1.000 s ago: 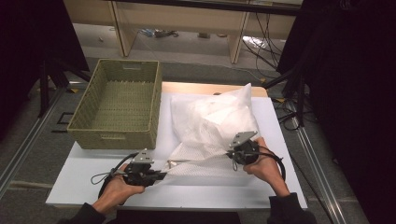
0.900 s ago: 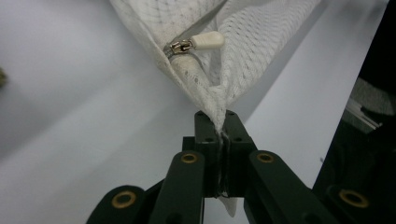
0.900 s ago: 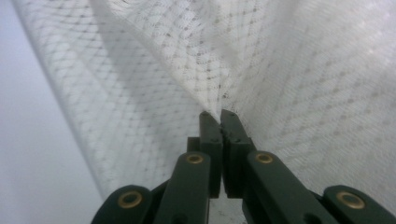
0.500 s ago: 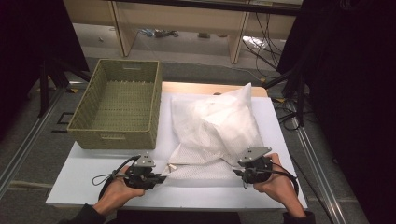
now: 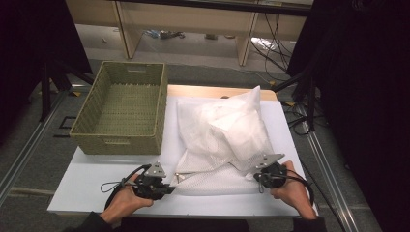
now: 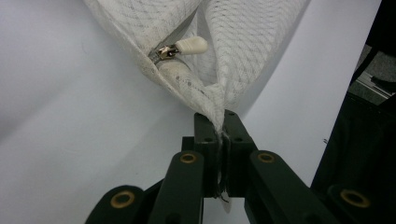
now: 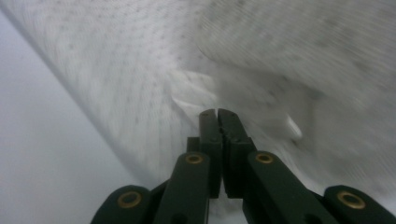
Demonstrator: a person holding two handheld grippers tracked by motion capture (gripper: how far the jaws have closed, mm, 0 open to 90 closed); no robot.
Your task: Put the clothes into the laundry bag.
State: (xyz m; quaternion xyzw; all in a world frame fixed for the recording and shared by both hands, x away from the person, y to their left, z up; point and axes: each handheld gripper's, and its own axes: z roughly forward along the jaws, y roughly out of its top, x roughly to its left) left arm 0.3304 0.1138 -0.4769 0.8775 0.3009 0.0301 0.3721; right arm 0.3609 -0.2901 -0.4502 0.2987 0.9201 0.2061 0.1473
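**Mesh bag pinned at one corner, second grip just made**

Nearest the person, at about seven o'clock on the white table, the left gripper has its jaws pressed tight on the corner of the white mesh bag; in the left gripper view the netting is pinched between the pads, and the zip pull sits just beyond them. At about five o'clock the right gripper lies against the bag's near right edge. Its jaws have just been closing and now stand together; in the right gripper view the mesh is blurred all around the tips, so whether any fabric is caught between them I cannot tell.

The step in hand looks like spreading or lifting the bag by its near edge. The next move calls for a sure hold on the right side before both hands pull apart or raise it.

The bag itself lies crumpled at the middle of the table. Farther off, at eleven o'clock, the woven basket stands just beside it.
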